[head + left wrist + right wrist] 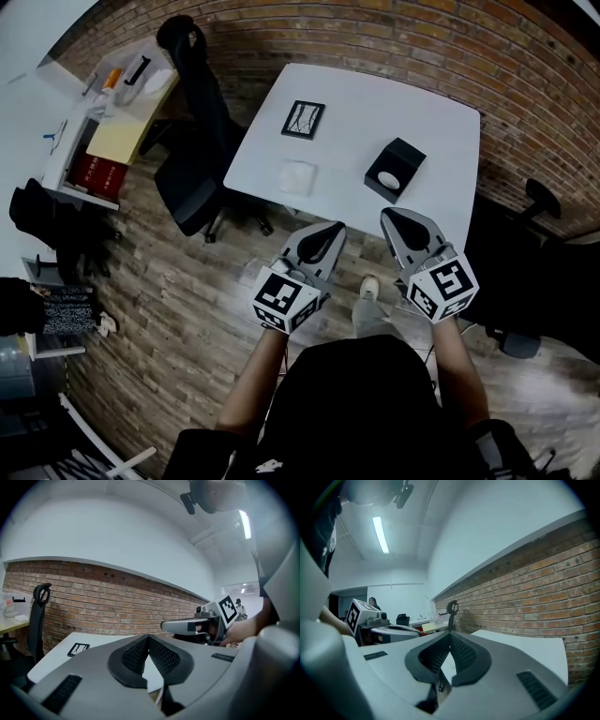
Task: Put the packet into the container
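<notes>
In the lower centre of the head view, the left gripper (330,232) and right gripper (392,217) sit just short of the surface's (375,103) near edge. Each has its jaws pressed together on nothing. Beyond them, the white packet (298,177) lies flat at centre-left, close to that edge. The black container (395,170) stands apart to its right. The likely risks are that jaws scraping a packet this flat push it off the edge, or that a careless approach knocks the container.

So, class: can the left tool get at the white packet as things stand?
Probably yes: the packet lies on the table ahead of the left tool, nothing between, though its jaws are shut.
</notes>
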A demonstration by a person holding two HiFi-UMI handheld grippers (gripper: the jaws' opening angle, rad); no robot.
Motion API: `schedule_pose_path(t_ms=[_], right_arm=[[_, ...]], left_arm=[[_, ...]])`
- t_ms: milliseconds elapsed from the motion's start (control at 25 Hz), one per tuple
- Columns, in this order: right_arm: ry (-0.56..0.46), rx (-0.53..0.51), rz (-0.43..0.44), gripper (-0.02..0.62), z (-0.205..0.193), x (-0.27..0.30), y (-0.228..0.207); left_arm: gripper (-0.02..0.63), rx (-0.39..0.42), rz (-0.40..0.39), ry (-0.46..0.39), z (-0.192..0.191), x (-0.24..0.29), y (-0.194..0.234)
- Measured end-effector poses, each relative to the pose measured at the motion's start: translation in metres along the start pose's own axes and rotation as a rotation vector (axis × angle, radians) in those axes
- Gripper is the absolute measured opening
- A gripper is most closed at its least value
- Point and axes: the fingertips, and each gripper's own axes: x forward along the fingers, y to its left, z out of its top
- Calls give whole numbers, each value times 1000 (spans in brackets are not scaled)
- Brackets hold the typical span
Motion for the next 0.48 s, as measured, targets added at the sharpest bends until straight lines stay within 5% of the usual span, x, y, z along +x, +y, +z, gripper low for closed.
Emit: schedule_pose_path(t_ms=[480], right_arm=[[10, 21, 56, 5, 8, 59, -68]], left_arm=[[8, 29, 45, 30, 12, 64, 49]])
